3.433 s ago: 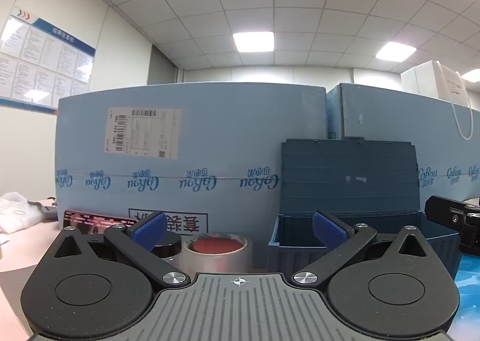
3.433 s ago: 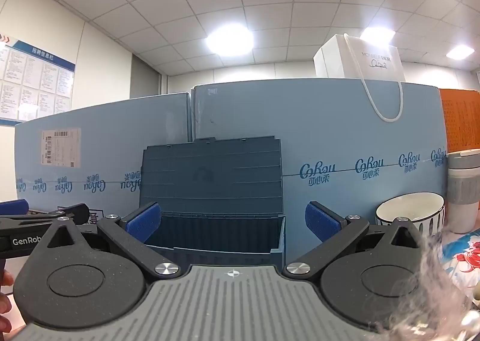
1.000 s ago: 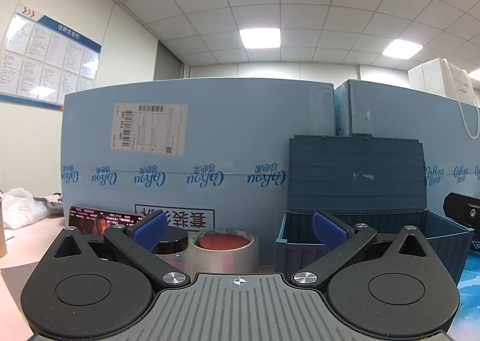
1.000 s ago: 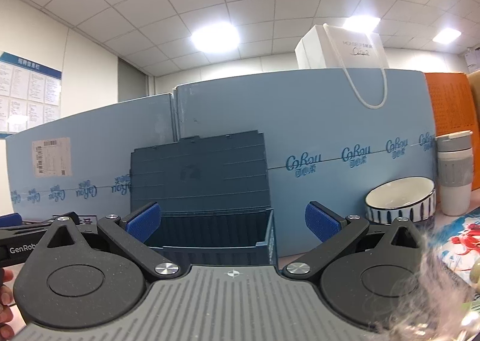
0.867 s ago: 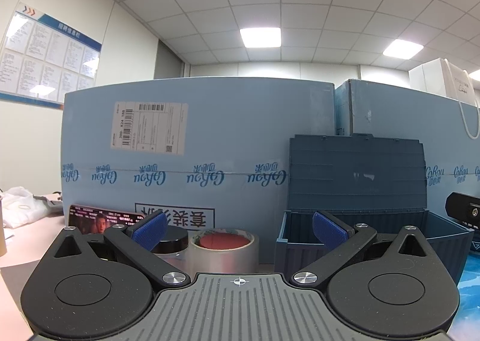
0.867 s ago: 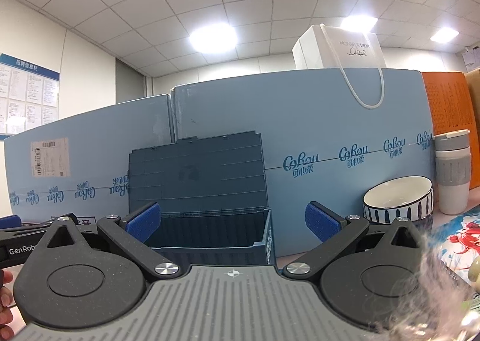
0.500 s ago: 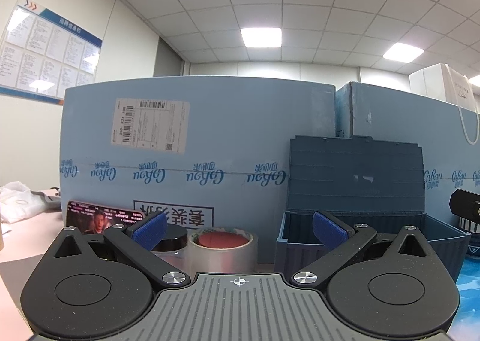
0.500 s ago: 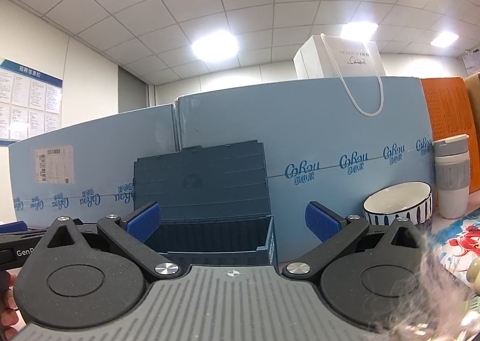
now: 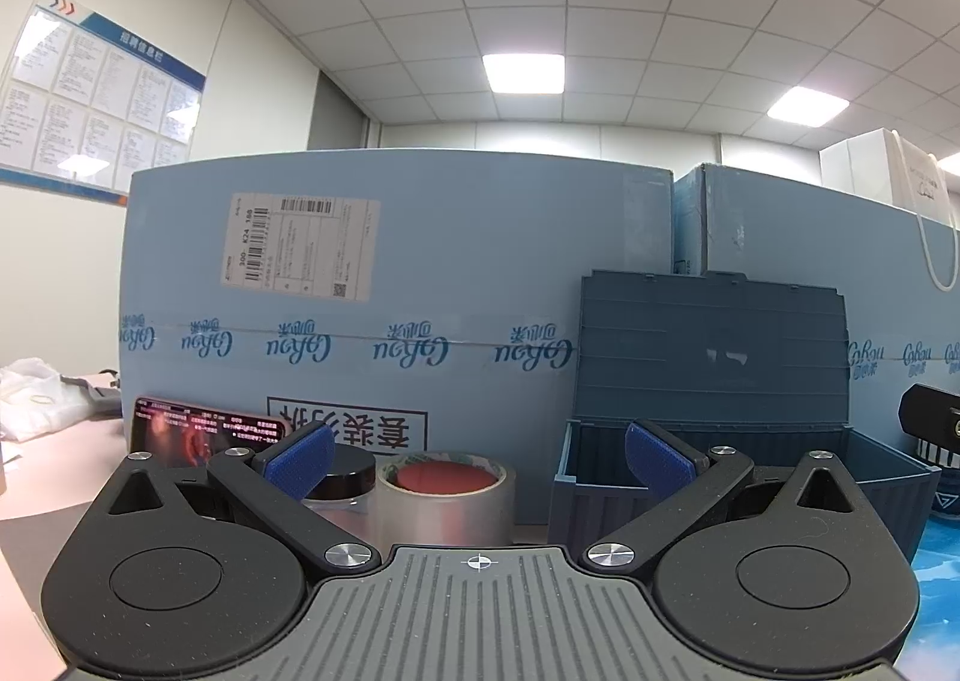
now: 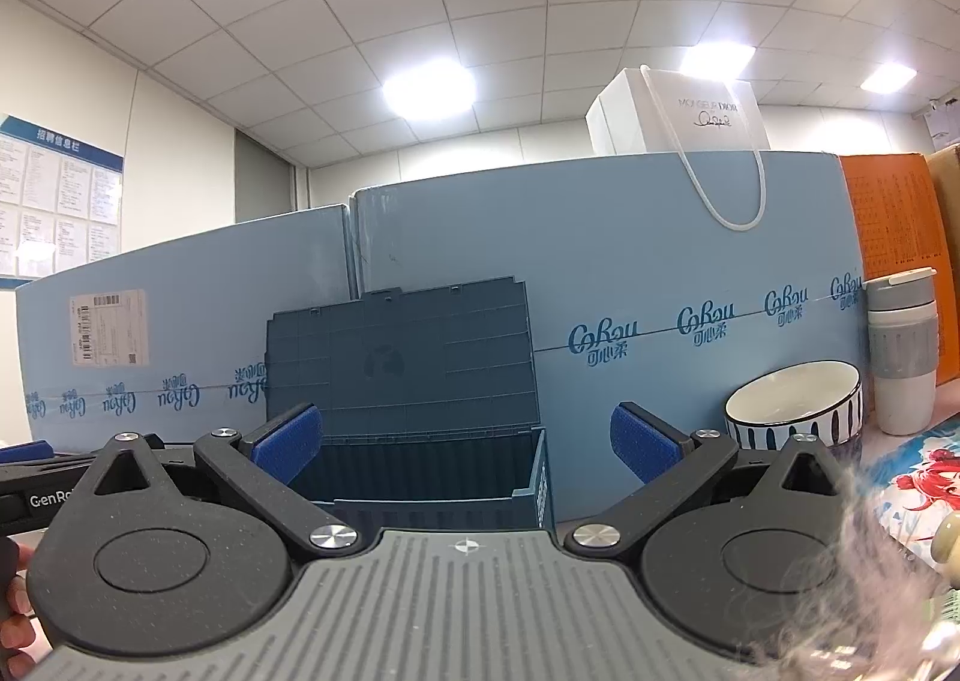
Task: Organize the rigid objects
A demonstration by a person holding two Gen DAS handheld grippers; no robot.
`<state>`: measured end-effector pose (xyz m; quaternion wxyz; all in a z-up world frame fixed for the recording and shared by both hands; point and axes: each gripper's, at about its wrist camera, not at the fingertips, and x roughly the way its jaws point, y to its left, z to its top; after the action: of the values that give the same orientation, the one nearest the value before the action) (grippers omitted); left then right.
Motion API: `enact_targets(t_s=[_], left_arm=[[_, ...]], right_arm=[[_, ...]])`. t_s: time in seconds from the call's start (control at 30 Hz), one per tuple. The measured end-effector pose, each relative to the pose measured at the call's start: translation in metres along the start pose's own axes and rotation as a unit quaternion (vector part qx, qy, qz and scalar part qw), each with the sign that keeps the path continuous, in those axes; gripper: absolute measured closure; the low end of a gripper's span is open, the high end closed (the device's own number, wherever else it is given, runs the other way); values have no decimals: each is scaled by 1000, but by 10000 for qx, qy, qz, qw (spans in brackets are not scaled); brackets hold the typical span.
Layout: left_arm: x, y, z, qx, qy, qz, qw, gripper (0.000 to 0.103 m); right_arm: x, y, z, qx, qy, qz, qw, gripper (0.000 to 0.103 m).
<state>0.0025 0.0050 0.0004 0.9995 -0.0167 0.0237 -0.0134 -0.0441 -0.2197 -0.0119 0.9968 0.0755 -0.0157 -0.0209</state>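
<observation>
Left wrist | left gripper (image 9: 478,452) fingers wide apart, empty | right gripper (image 10: 462,438) likewise | storage box (image 10: 432,477) lid up

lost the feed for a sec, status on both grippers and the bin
Left gripper open, empty, facing tape roll. Right gripper open, empty. Blue bin lid up. Nothing blocking.

We count two grippers, the left gripper (image 9: 478,456) and the right gripper (image 10: 462,441), each with two blue pads spread apart. We see one dark blue storage box (image 9: 714,471) with its lid up, one roll of tape (image 9: 447,504), one black-lidded jar (image 9: 345,477), one phone (image 9: 198,432), one striped bowl (image 10: 795,405), one tumbler (image 10: 903,351), one white paper bag (image 10: 678,111) and two light blue cartons (image 9: 384,285), possibly more beyond the frame.
</observation>
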Motion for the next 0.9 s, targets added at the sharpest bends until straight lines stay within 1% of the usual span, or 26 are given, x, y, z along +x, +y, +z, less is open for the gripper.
enact_targets(t_s=[0.9], left_arm=[[0,2,0,-27,14,48,10000,0]], right_arm=[[4,0,0,-35,104,-38,9999,0]])
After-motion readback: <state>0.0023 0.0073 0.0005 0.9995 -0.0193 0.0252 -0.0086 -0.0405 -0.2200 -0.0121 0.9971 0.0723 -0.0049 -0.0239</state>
